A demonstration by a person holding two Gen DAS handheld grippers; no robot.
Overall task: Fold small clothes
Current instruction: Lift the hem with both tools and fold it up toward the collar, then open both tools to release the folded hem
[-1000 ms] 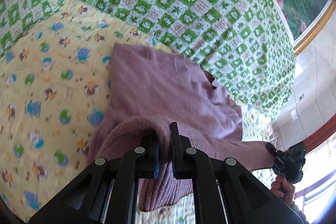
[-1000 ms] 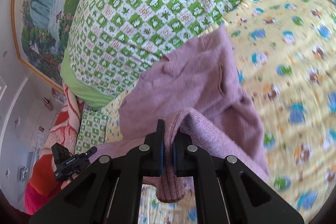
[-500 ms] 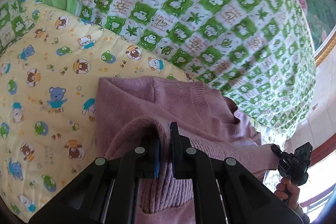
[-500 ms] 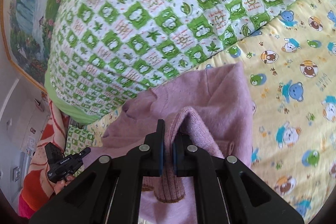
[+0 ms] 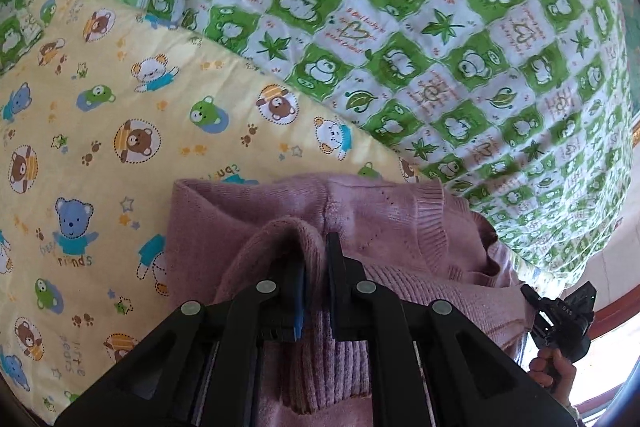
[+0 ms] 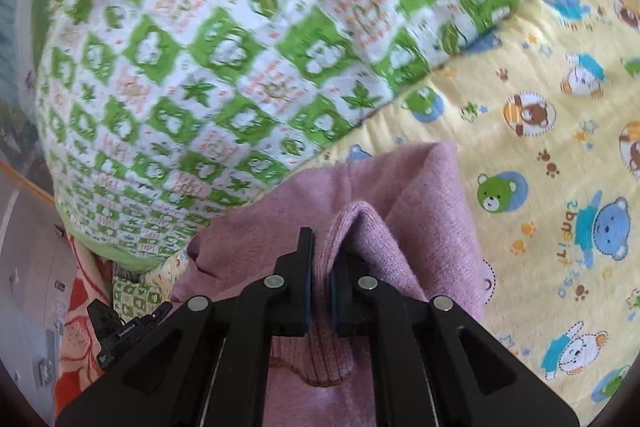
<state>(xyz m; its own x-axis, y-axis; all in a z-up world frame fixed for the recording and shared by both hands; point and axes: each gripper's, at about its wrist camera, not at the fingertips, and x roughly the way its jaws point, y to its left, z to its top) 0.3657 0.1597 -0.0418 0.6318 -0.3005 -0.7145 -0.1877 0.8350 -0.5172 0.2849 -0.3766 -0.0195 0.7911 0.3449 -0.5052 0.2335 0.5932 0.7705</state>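
One purple sweater (image 5: 384, 227), two claws (image 5: 314, 259) (image 6: 322, 259) clamped on it

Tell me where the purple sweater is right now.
The purple knit sweater lies low and central in both wrist views on the yellow bear-print sheet, beside the green checked quilt, its hem pinched by the left gripper and right gripper.

A bed covered by a yellow sheet (image 5: 120, 155) printed with cartoon bears carries a mauve knitted sweater (image 5: 384, 227), folded over on itself. Just behind the sweater, a bulky green-and-white checked quilt (image 5: 440, 39) lies heaped on the sheet.
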